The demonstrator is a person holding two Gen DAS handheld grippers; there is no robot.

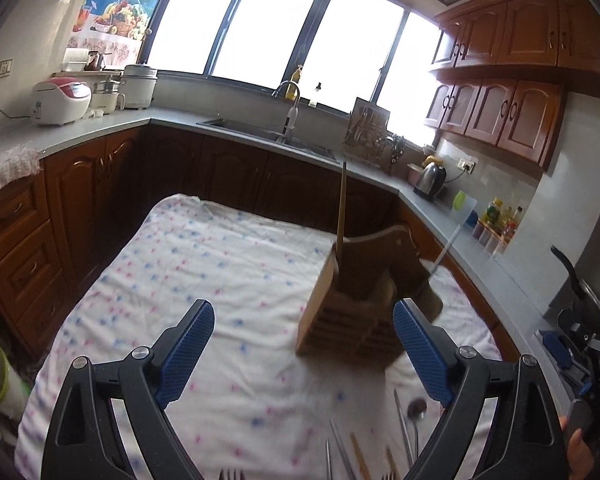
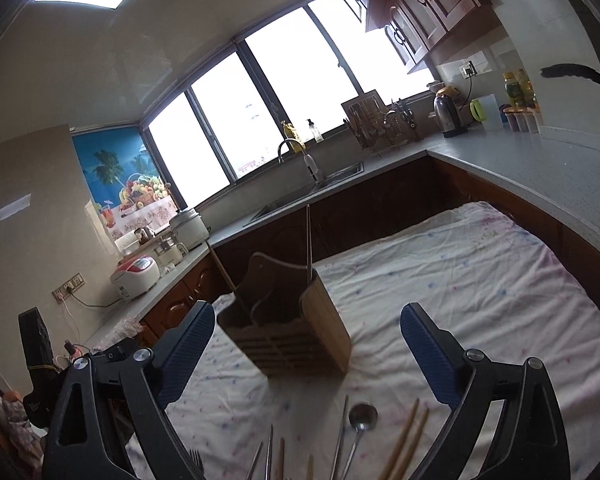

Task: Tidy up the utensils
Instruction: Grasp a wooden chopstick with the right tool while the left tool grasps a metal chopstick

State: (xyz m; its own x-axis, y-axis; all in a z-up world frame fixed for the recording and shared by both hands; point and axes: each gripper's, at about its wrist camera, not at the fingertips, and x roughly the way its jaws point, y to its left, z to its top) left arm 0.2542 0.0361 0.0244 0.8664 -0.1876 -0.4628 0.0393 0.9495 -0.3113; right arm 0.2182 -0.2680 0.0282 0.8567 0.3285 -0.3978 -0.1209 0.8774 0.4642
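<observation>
Wooden utensil holder (image 2: 288, 324) stands just beyond the spread, empty fingers of the left gripper (image 1: 304, 344) and right gripper (image 2: 306, 344), so a careless reach toward the spoon (image 2: 362, 416) below them could tip it.

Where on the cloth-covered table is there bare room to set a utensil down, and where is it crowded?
Free: the wide cloth left of the wooden holder, out to the table's far edge, and the stretch right of the holder toward the counter. Crowded: the near edge, where spoon, chopsticks and forks lie.
</observation>
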